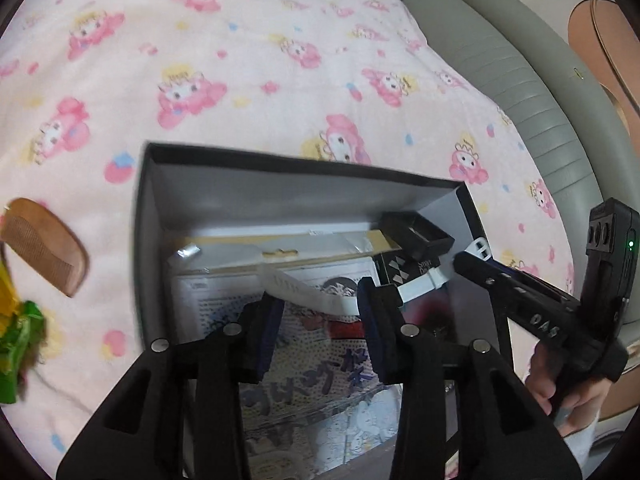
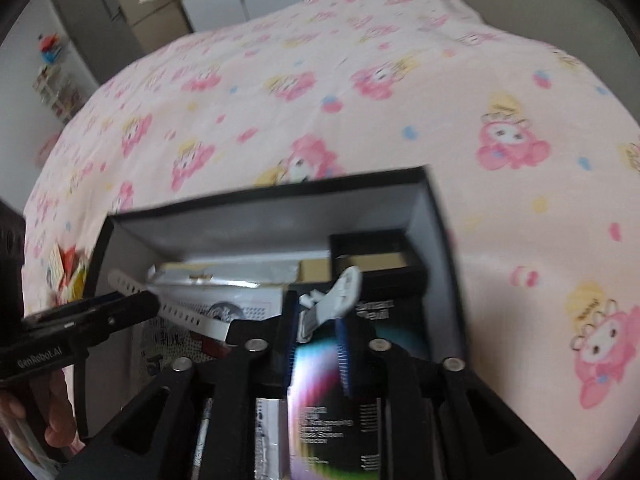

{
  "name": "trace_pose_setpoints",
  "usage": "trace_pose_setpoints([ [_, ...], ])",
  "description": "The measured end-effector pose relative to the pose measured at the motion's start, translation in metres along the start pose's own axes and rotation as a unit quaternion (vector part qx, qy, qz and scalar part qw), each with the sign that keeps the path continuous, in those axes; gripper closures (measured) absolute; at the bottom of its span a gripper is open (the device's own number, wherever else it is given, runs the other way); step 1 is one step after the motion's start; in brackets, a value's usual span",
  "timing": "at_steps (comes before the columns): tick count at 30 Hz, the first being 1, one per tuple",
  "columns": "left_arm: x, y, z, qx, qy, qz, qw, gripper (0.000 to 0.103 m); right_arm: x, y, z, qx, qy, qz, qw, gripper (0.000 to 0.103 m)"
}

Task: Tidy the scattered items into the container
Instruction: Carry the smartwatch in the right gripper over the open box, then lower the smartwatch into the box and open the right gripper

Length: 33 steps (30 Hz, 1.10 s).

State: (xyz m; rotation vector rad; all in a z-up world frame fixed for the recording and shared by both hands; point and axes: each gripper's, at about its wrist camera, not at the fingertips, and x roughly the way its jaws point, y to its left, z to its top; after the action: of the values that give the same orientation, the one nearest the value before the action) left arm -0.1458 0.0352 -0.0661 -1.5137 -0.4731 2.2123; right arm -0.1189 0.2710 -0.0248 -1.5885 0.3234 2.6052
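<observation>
Left wrist view: the left gripper point(image 1: 320, 316) hangs over the open black box point(image 1: 280, 172) in the lower centre of the frame, jaws partly apart, with one end of a white strap point(image 1: 296, 286) lying just ahead of them; no pad visibly presses on it. The right gripper point(image 1: 476, 256) enters from the right edge beside the strap's buckle end. Packets and a small black case point(image 1: 416, 236) already lie in the box. A wooden comb point(image 1: 44, 244) and a green and yellow wrapper point(image 1: 16, 336) remain outside, at the left edge. Right wrist view: the right gripper point(image 2: 318, 320) sits at lower centre, jaws partly apart around the strap's buckle end point(image 2: 340, 292); blur hides whether the pads touch it. Risk, as judged: the strap spans the box contents and one end could drape over the box wall or catch on the small case, leaving it half out. The soft pink cartoon-print blanket point(image 2: 360, 120) gives the box an unsteady footing. A grey padded headboard point(image 1: 500, 64) bounds the bed; doors and a cardboard carton point(image 2: 156, 12) stand in the upper left.
</observation>
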Motion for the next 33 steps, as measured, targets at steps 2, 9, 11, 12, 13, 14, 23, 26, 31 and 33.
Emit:
trace_pose_setpoints([
  [2,-0.008,0.004,0.001,-0.007,-0.015,-0.004,0.9999,0.065,-0.002,-0.005,-0.001,0.015,0.008,0.014,1.000,0.076],
  [9,-0.033,0.007,0.003,-0.011,-0.083,0.005,0.9965,0.065,-0.024,-0.013,0.000,0.034,-0.018,0.013,0.999,0.076],
  [11,-0.035,0.004,0.004,0.000,-0.091,0.003,0.9959,0.065,-0.034,-0.013,0.001,0.029,-0.041,0.000,0.999,0.076],
  [12,-0.034,0.001,0.004,0.006,-0.089,-0.001,0.9960,0.065,-0.039,-0.013,0.002,0.023,-0.050,-0.008,0.998,0.076],
  [13,-0.032,-0.002,0.004,0.013,-0.084,-0.005,0.9964,0.065,-0.041,-0.010,0.002,0.012,-0.059,-0.015,0.998,0.076],
  [14,-0.028,-0.005,0.003,0.021,-0.076,-0.008,0.9968,0.065,-0.041,-0.007,0.002,0.000,-0.061,-0.013,0.998,0.076],
  [23,0.027,-0.030,-0.019,0.056,0.078,0.006,0.9954,0.074,0.019,0.030,-0.019,-0.096,0.069,0.000,0.993,0.076],
  [26,0.038,-0.031,-0.024,0.056,0.097,0.009,0.9937,0.075,0.033,0.035,-0.025,-0.119,0.087,-0.023,0.989,0.076],
  [31,0.051,-0.033,-0.013,0.054,0.107,0.043,0.9918,0.075,0.052,0.036,-0.023,-0.134,0.113,-0.038,0.984,0.076],
  [33,0.056,-0.034,-0.006,0.053,0.110,0.059,0.9908,0.075,0.059,0.036,-0.017,-0.135,0.119,-0.043,0.983,0.076],
])
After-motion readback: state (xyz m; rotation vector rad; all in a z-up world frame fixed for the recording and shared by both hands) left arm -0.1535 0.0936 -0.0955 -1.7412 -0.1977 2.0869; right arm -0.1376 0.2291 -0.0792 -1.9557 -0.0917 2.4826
